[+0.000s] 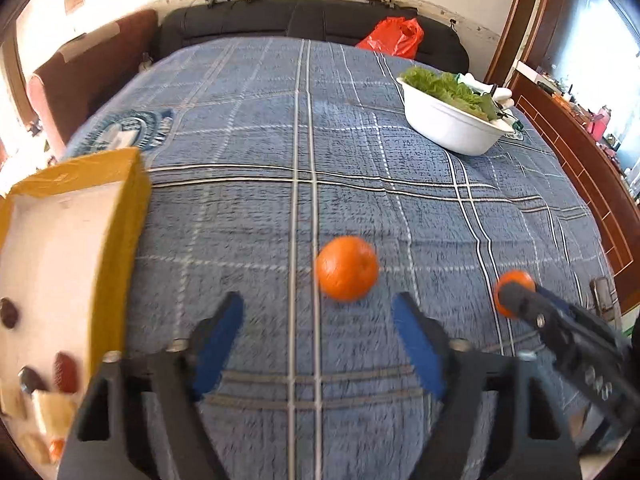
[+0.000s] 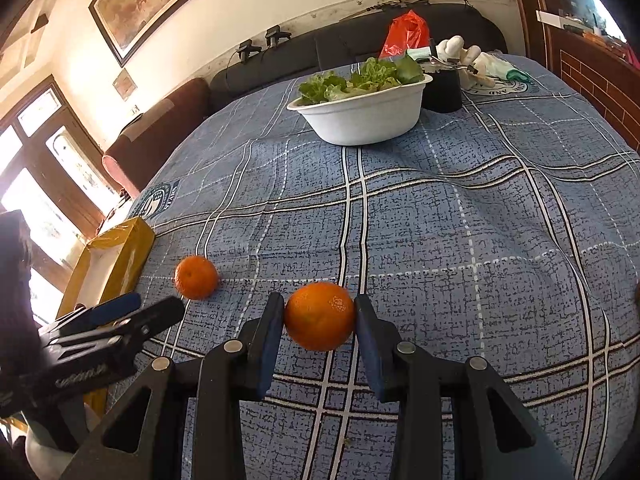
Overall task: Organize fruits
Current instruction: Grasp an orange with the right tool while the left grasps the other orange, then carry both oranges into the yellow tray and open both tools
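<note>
One orange (image 2: 320,316) sits clamped between the blue pads of the right hand-held gripper (image 2: 318,320), just above the blue plaid cloth (image 2: 460,240) covering the tabletop. A second orange (image 1: 347,268) lies loose on the cloth, just ahead of the left hand-held gripper (image 1: 320,320), whose jaws stand apart with nothing between them. To the left is a yellow box (image 1: 120,216) (a few dark fruits inside). Farther back stands a white bowl (image 2: 360,116) of leafy greens.
</note>
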Motion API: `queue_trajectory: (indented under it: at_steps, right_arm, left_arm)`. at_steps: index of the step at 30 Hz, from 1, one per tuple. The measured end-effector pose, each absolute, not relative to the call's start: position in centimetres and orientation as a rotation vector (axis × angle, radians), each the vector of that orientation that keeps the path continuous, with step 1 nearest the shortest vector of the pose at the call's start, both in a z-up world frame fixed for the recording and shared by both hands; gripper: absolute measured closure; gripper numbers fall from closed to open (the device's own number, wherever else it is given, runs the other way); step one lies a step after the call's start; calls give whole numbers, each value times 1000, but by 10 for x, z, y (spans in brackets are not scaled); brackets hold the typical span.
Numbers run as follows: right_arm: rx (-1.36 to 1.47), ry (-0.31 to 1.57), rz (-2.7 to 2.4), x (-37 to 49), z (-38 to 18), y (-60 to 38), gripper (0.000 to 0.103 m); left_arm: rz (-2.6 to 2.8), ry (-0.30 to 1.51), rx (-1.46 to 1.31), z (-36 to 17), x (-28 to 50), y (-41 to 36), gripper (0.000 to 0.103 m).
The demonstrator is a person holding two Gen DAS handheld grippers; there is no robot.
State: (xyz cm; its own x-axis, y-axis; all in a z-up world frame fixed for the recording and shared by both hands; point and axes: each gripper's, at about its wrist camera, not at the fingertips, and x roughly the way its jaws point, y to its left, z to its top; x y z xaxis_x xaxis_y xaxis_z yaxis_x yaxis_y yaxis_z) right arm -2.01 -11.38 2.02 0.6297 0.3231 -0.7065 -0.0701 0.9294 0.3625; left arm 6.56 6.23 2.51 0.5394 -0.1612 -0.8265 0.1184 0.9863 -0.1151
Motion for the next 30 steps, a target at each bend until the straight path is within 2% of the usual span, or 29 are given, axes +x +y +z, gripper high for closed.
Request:
queue_trajectory:
  at_steps: [10, 12, 13, 30]
  right_arm:
    - [307, 876, 229, -17, 19, -111, 64]
    - [306, 879, 229, -16, 18, -110, 64]
    - [304, 880, 230, -16, 18, -110, 64]
    - [314, 862, 232, -18, 19, -111, 64]
  left_arm:
    - [-149, 977, 46, 6, 85, 41, 36]
    - [-132, 967, 60, 7, 84, 40, 59]
    - [-135, 967, 53, 8, 83, 42, 66]
    - [-150, 883, -13, 42, 16, 62, 66]
